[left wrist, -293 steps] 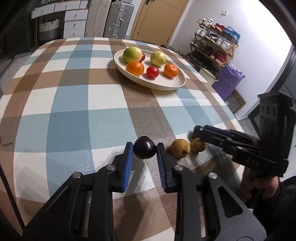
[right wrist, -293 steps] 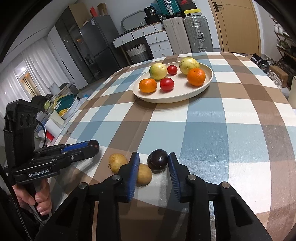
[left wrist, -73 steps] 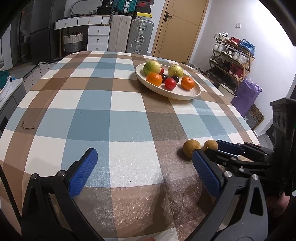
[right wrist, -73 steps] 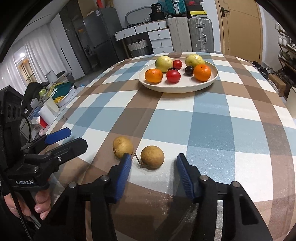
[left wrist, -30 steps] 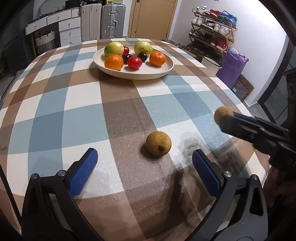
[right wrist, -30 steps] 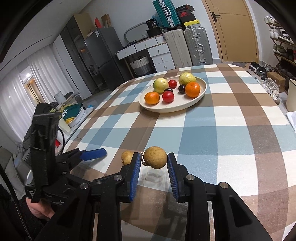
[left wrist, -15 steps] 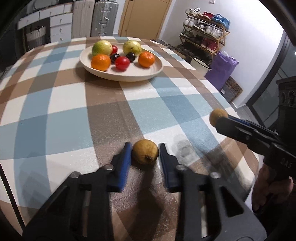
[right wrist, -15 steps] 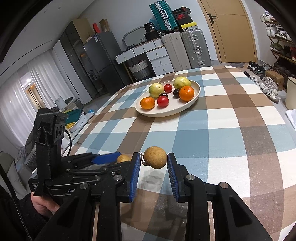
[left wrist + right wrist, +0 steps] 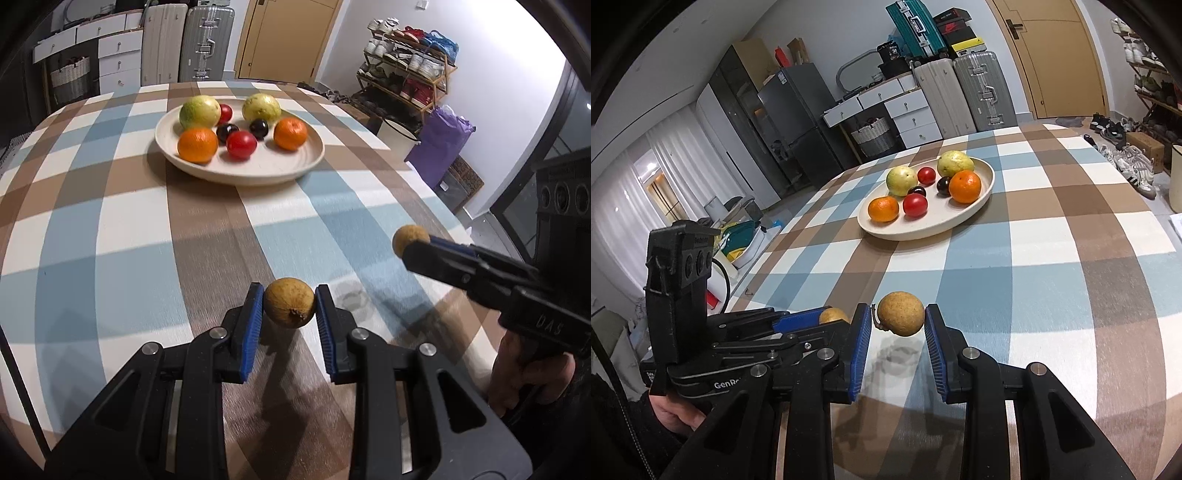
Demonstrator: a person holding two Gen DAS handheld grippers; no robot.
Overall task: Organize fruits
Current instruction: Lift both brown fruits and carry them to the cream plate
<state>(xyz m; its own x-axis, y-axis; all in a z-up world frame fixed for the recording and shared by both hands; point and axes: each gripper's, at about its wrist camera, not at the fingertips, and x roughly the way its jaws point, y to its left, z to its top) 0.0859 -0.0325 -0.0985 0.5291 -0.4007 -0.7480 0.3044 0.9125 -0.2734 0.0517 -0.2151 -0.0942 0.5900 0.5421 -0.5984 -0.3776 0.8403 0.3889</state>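
Above the checked table [image 9: 129, 221] — left gripper [image 9: 289, 308] and right gripper [image 9: 896, 320] each clamped on a brown fruit [image 9: 289, 307].

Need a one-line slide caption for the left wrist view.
Left gripper clamps a round brown fruit; cream plate of fruit ahead.

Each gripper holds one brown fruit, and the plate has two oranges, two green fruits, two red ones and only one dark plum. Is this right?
Not quite: the plate holds two dark plums, seen in the left wrist view. The rest stands: the left gripper and the right gripper each hold a brown fruit.
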